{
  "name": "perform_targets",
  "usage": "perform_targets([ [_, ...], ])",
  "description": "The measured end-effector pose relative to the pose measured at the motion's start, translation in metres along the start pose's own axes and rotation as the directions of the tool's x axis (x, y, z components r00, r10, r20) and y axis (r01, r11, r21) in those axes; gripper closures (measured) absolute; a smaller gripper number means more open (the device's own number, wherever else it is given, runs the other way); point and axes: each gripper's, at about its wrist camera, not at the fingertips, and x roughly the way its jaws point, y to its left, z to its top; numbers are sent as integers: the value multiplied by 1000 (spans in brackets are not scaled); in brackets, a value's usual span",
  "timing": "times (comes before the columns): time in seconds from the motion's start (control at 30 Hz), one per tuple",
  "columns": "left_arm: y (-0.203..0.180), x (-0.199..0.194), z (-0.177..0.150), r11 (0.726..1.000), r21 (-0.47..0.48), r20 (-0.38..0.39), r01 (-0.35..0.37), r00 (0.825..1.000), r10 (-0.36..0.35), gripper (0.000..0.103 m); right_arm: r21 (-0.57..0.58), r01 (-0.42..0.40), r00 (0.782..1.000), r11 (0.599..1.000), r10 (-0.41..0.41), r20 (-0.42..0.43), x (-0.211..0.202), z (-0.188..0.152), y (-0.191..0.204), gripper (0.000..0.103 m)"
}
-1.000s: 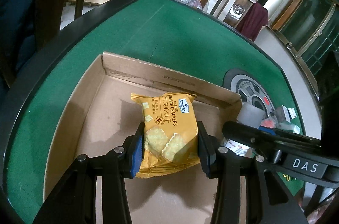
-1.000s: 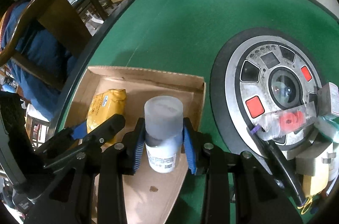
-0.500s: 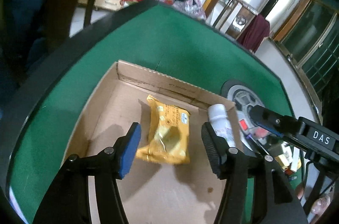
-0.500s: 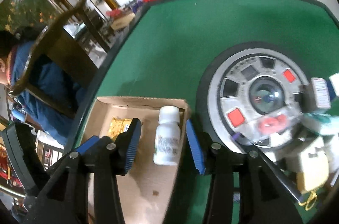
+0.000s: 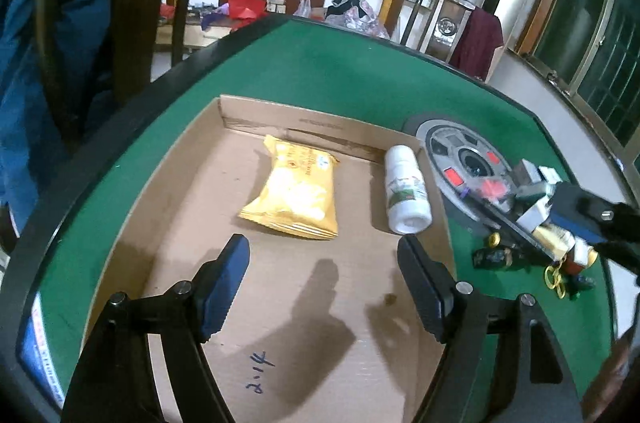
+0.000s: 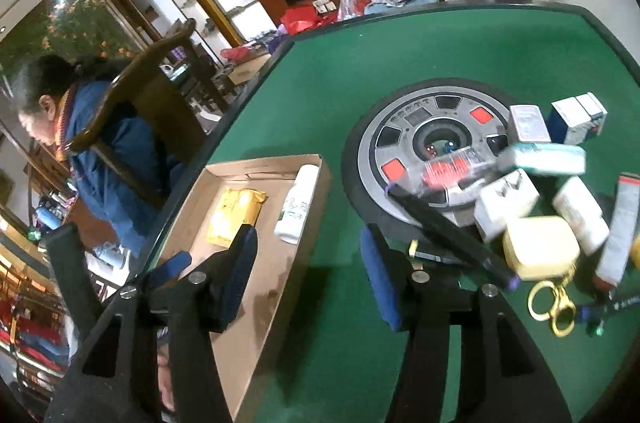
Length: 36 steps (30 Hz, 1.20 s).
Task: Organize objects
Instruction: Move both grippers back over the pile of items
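Shallow brown cardboard tray (image 5: 188, 159) on green felt tabletop (image 5: 340, 79): holds yellow foil cracker packet (image 5: 294, 197), then white plastic bottle (image 5: 406, 195) lying down, long axis running away. Left tongs (image 5: 324, 283): opening, empty. Right tongs (image 6: 308, 273): opening, empty, nearer the loose small boxes (image 6: 540, 191), to their right.

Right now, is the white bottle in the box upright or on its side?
On its side. The bottle lies flat on the box floor along the right wall, cap toward the far wall.
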Motion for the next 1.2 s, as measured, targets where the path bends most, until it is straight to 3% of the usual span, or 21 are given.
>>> perform_targets([
  [0.23, 0, -27, -6, 997, -10, 60, 77, 995, -76, 32, -50, 15, 998, 999, -12, 60, -43, -23, -6, 50],
  [0.37, -24, -60, 0, 992, 10, 127, 122, 984, -122, 31, -54, 61, 992, 997, -55, 112, -67, -24, -21, 46],
  [0.47, -45, -71, 3, 988, 28, 135, 149, 979, -152, 26, 0, 87, 984, 996, -86, 154, -84, -21, -46, 45],
  [0.63, -79, -59, -2, 978, 46, 41, 205, 978, -206, 25, 59, 155, 958, 986, -165, 233, -110, -14, -87, 45],
  [0.93, -117, -24, -3, 985, 88, -51, 150, 988, -146, 25, 195, 225, 908, 955, -278, 313, -128, 7, -175, 45],
  [1.07, -138, -2, -6, 975, 171, -91, 144, 987, -130, 25, 258, 195, 910, 946, -272, 312, -126, -1, -204, 45],
  [1.2, -170, 20, -14, 927, 342, -138, 153, 984, -111, 25, 294, 201, 921, 934, -283, 270, -118, -7, -221, 45],
])
